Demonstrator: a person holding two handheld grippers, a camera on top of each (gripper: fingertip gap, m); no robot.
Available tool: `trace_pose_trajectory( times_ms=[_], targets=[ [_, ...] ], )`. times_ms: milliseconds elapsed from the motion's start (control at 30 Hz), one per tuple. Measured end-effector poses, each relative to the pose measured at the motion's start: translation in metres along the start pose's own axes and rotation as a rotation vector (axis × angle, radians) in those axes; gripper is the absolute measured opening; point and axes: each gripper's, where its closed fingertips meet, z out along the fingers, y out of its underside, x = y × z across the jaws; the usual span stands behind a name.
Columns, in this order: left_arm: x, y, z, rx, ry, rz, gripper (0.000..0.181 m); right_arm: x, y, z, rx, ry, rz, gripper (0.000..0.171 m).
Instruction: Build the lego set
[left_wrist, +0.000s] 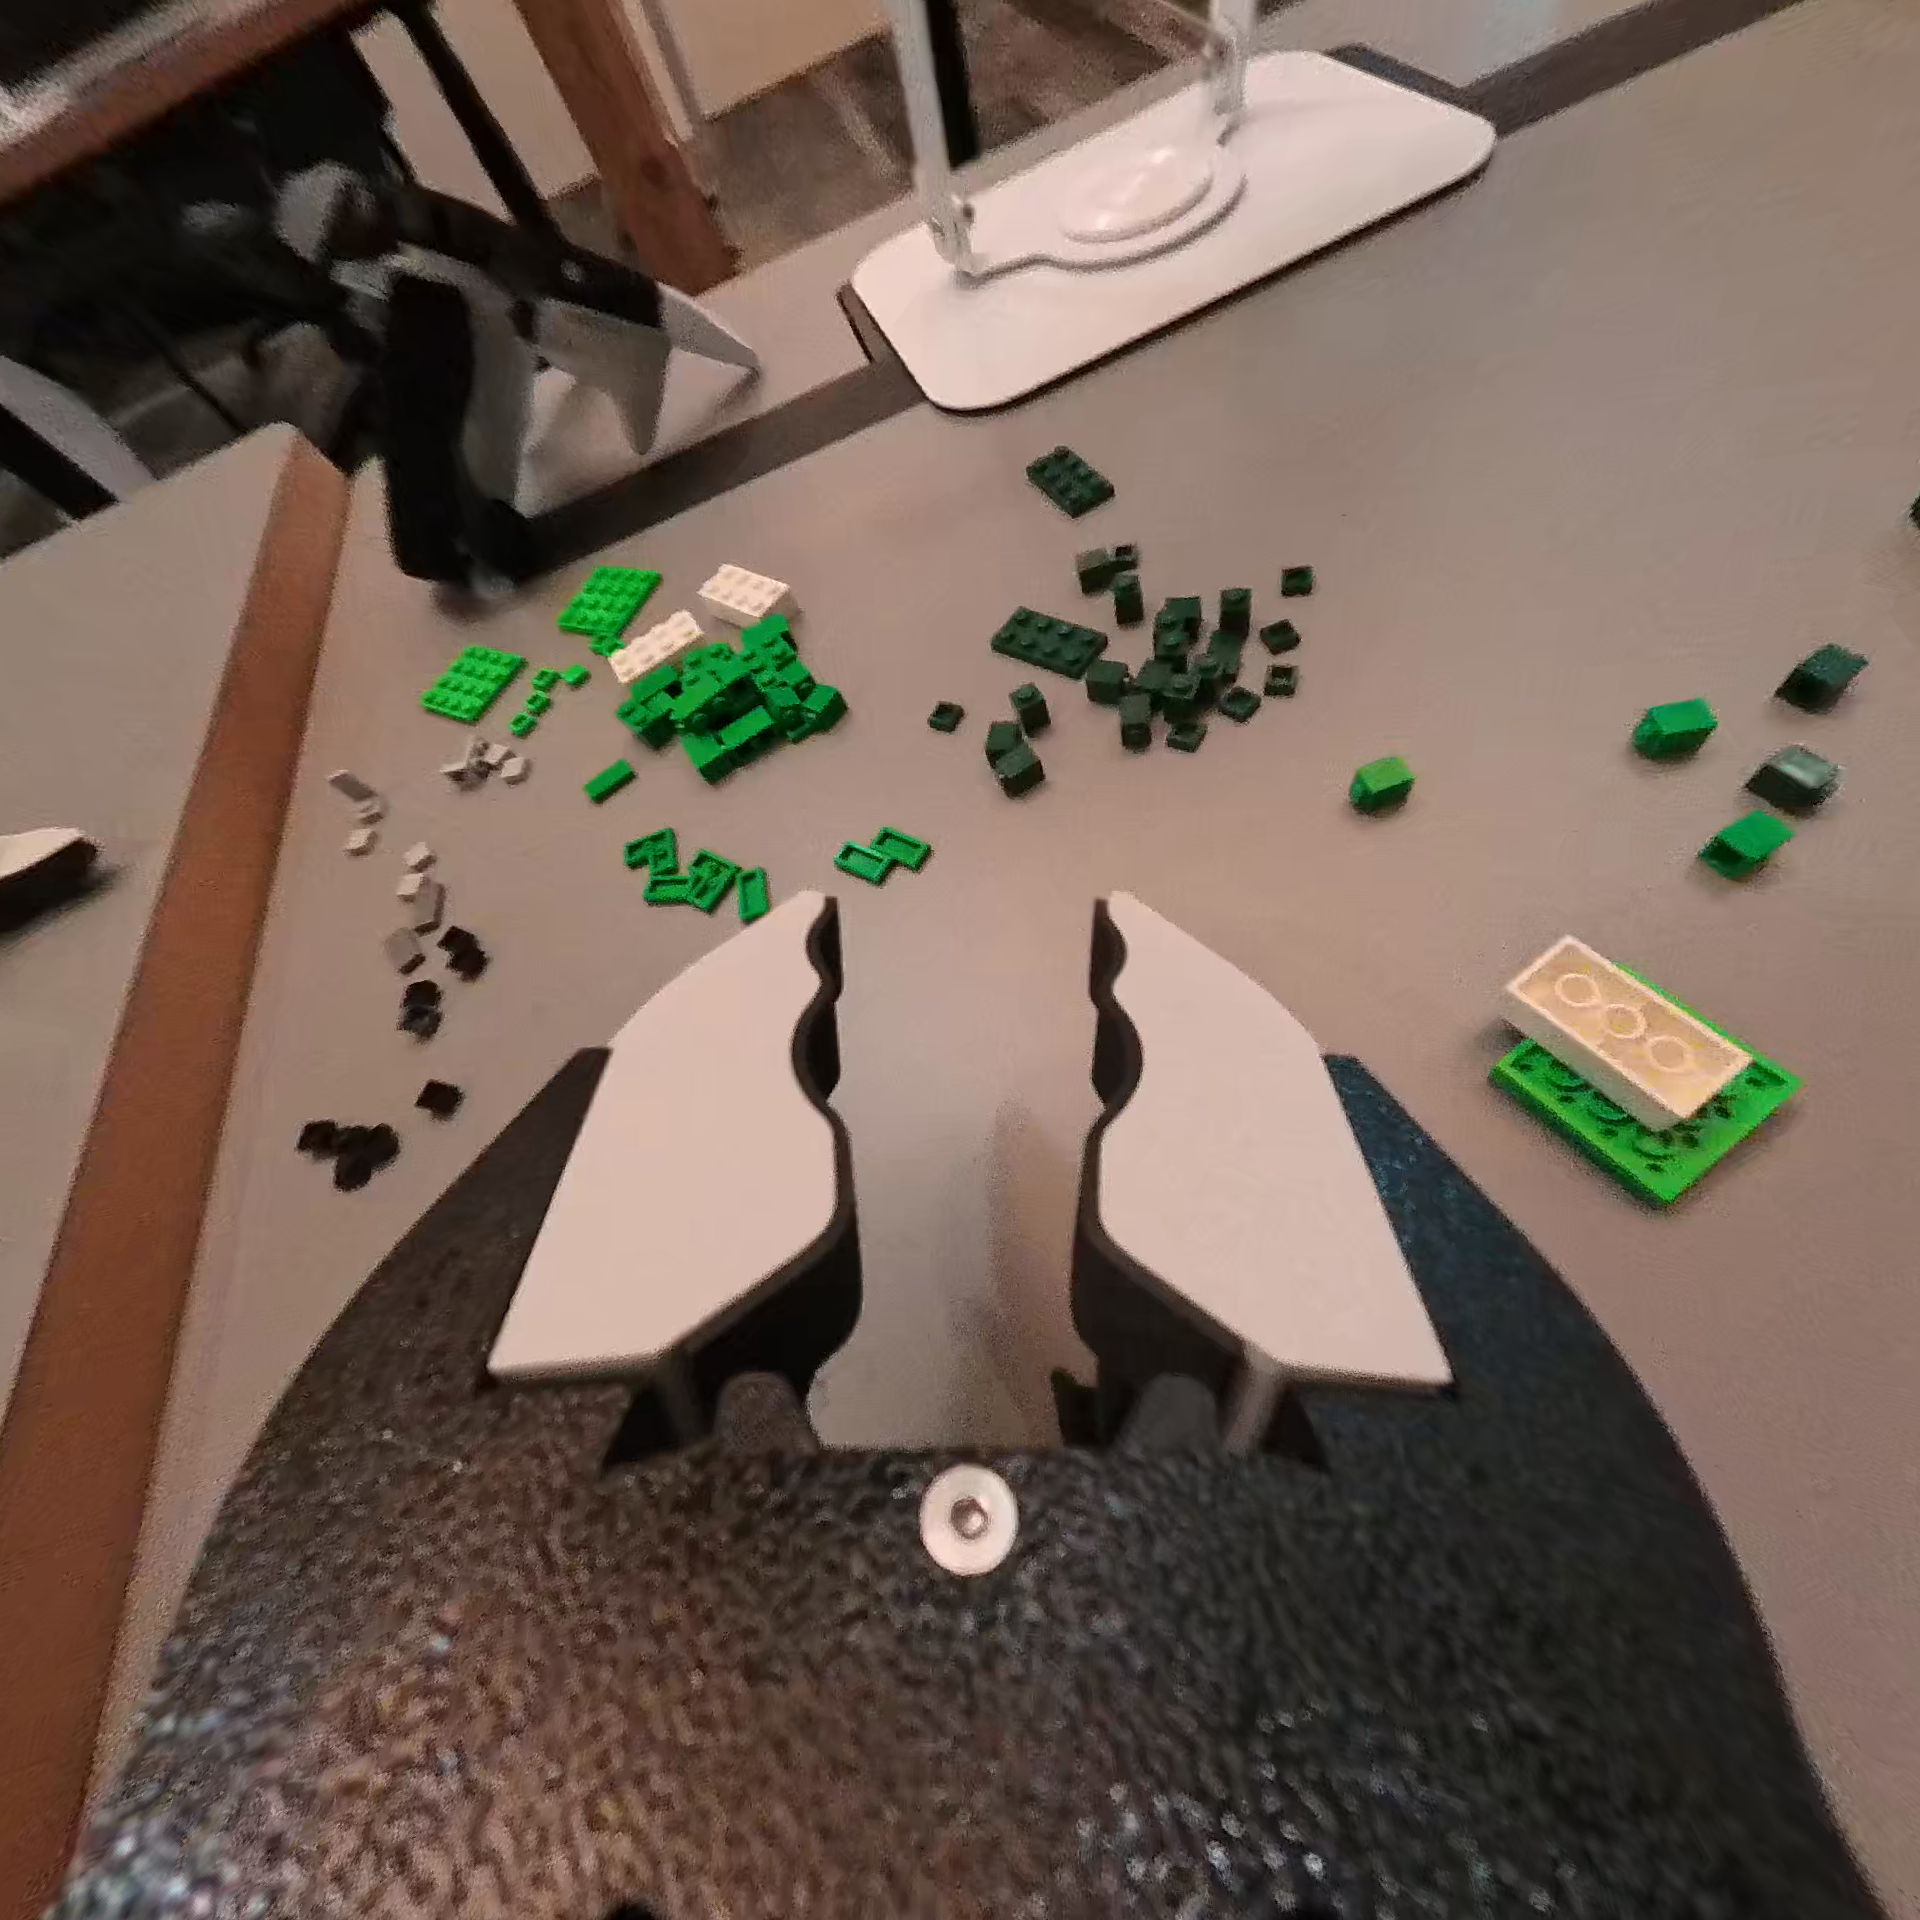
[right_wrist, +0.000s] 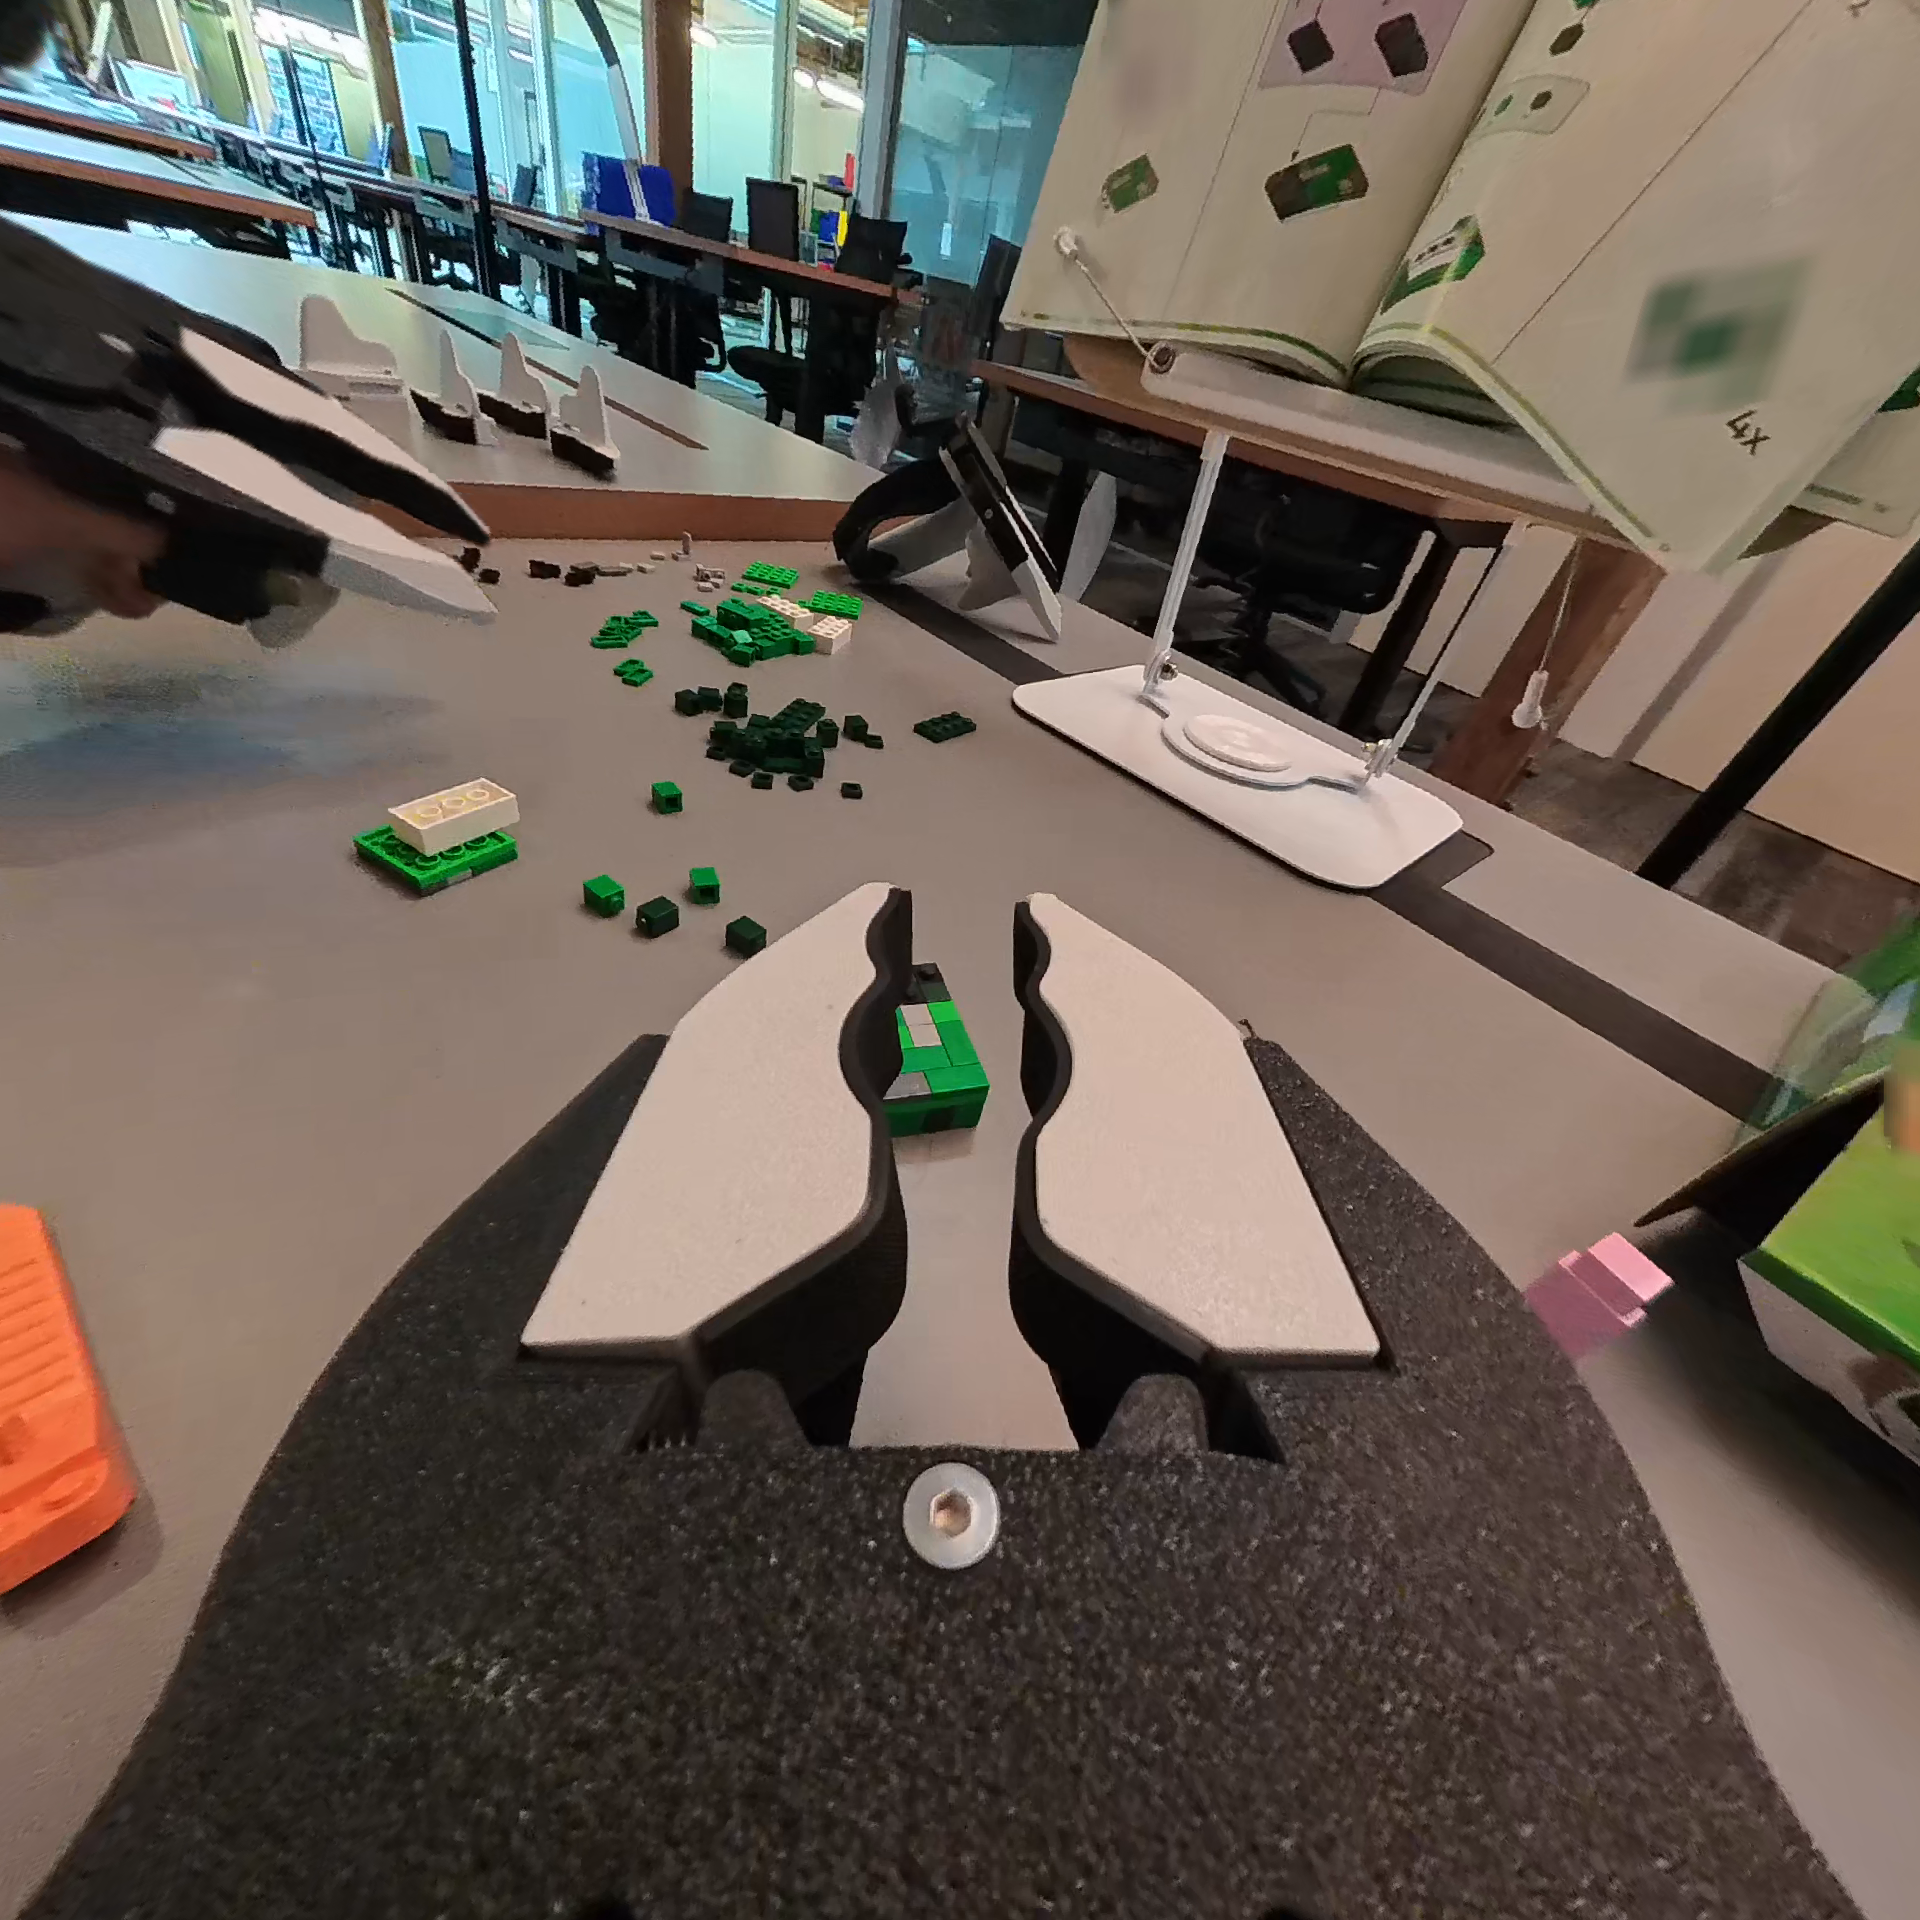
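My left gripper is open and empty, held above the grey table. Ahead of it lie a bright green brick pile, a dark green brick pile and small grey and black pieces. A white brick on a green plate sits to its right. My right gripper is open. A small green built assembly lies on the table between its fingers, close to the left one. The left gripper also shows at the far left of the right wrist view.
An open instruction book rests on a white stand at the back right. An orange object lies at the near left. A pink brick and a green box are at the right. Loose green cubes are scattered mid-table. The tips of one gripper are about 30 cm away from the tips of the other. It is some 15 cm from my right tips to the pink brick.
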Motion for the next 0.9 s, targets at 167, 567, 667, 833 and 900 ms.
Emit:
trace_pose_trajectory(
  times_ms=[167,567,667,833,900],
  targets=[
    [-0.019,-0.016,0.031,0.079,0.013,-0.045,0.046,-0.001,0.001,0.001,-0.011,-0.009,-0.003,0.018],
    [-0.073,-0.028,0.077,-0.008,-0.026,-0.117,0.032,0.008,-0.001,0.000,0.011,-0.009,0.083,0.018],
    [-0.075,-0.028,0.092,-0.071,0.061,0.104,0.026,0.014,-0.002,-0.001,0.032,-0.009,0.140,0.019],
    [-0.085,-0.014,0.109,-0.208,0.242,0.490,0.034,0.024,-0.005,-0.004,0.076,-0.013,0.247,0.019],
    [-0.090,-0.013,0.115,-0.241,0.295,0.534,0.036,0.027,-0.008,-0.005,0.101,0.001,0.256,0.017]
  ],
)
